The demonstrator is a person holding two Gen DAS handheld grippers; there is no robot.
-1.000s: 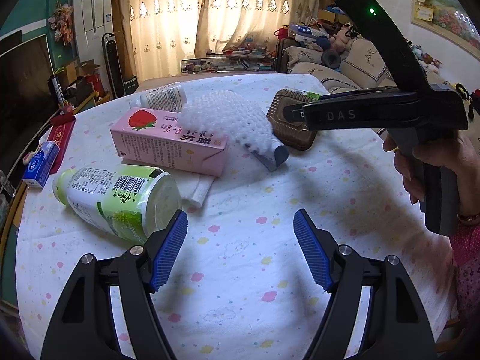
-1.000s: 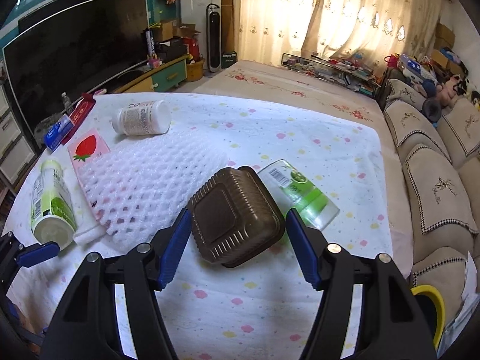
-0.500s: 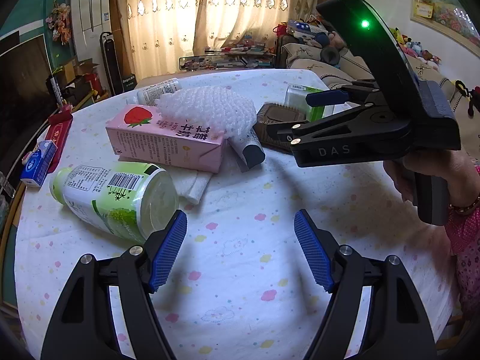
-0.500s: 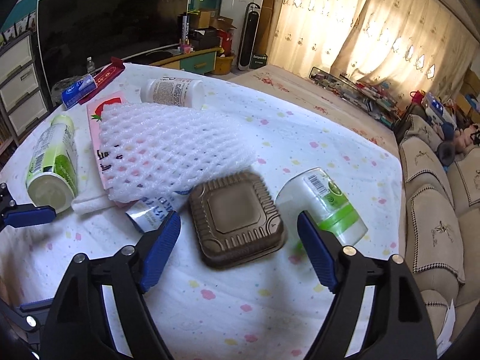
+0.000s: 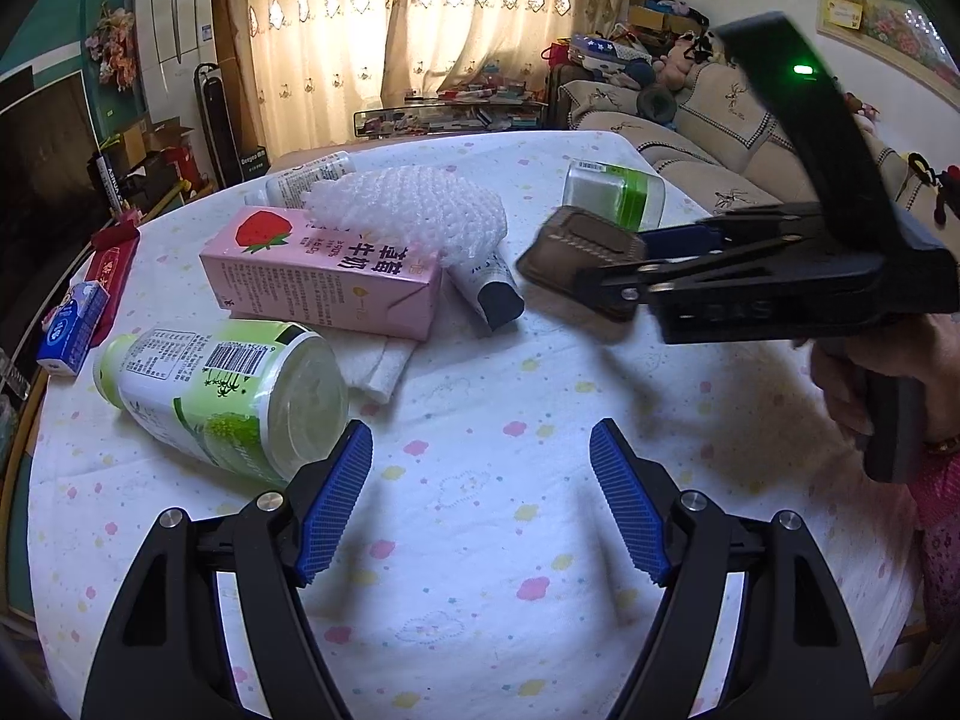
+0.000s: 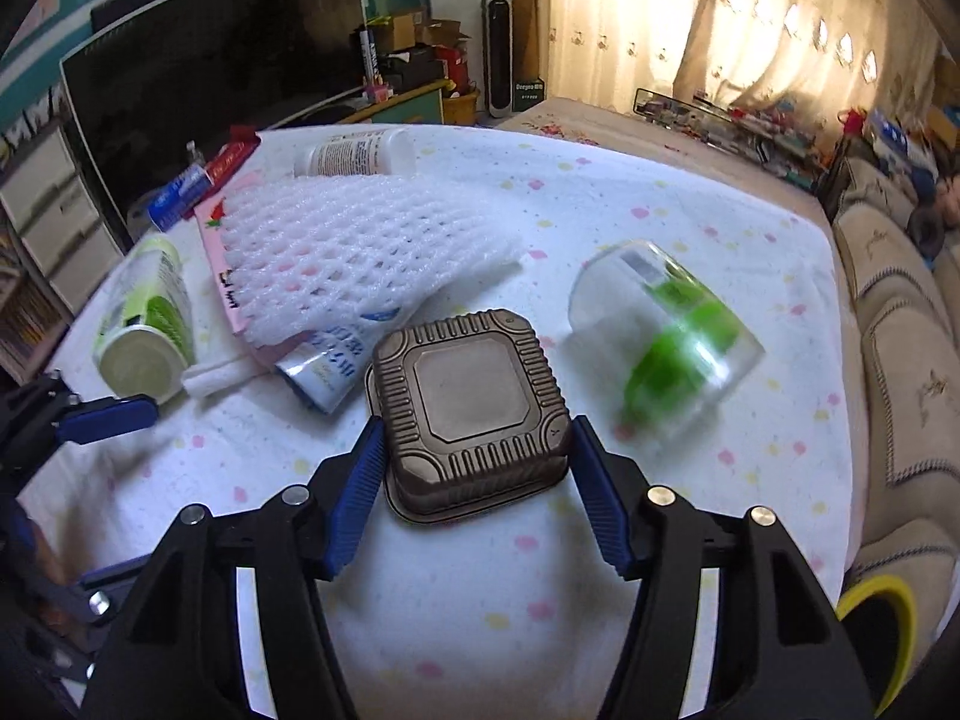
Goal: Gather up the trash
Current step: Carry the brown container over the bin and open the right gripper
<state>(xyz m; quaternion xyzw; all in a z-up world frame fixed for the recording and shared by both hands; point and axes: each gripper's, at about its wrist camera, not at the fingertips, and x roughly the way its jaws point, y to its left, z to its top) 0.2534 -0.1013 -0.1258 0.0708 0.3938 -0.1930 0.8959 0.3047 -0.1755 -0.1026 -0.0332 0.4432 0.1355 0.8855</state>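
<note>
Now the right gripper [image 6: 474,468] has its jaws pressed on both sides of the brown plastic tray [image 6: 471,396] to grab it, so next lift it, while the left gripper [image 5: 480,498] waits with jaws apart, holding nothing.

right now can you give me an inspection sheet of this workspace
surface: table under a white cloth with pastel dots.
job's things: brown tray upside down, between the right tool's pads; pink carton lying flat with foam net draped over it; green bottle on its side; tube poking from under the net; clear cup on its side, blurred.
clutter: white bottle, blue box, red pack, tissue.
grippers: left tool open, over bare cloth; right tool closed around the tray.
cables: nothing seen.
surroundings: sofa, TV, curtains.
</note>
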